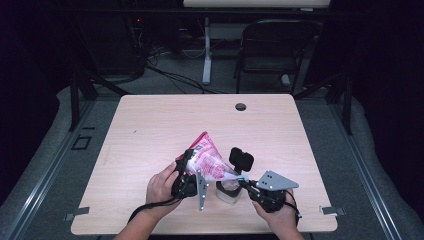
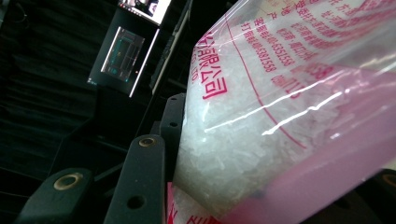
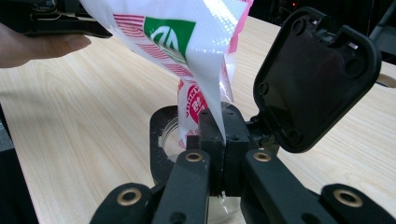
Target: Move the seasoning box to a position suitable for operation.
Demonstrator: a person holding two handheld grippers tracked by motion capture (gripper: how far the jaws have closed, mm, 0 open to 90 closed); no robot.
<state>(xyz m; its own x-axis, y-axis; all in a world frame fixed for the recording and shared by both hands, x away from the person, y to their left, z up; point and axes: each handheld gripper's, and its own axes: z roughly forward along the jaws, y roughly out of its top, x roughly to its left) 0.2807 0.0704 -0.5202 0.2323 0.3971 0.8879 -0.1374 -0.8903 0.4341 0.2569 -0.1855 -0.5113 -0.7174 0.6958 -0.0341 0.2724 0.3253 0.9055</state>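
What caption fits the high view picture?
Two grippers tip a pink bag over an open jar on a wooden table.

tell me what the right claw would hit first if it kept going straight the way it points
Probably the raised black lid just beyond the right claw, which is pinching the bag corner over the jar; depth is unclear.

A lab-like recording room: dark curtains, floor cables, bare wooden table, folding chair

Red-and-white printed bag, green logo; pale wood-grain table.
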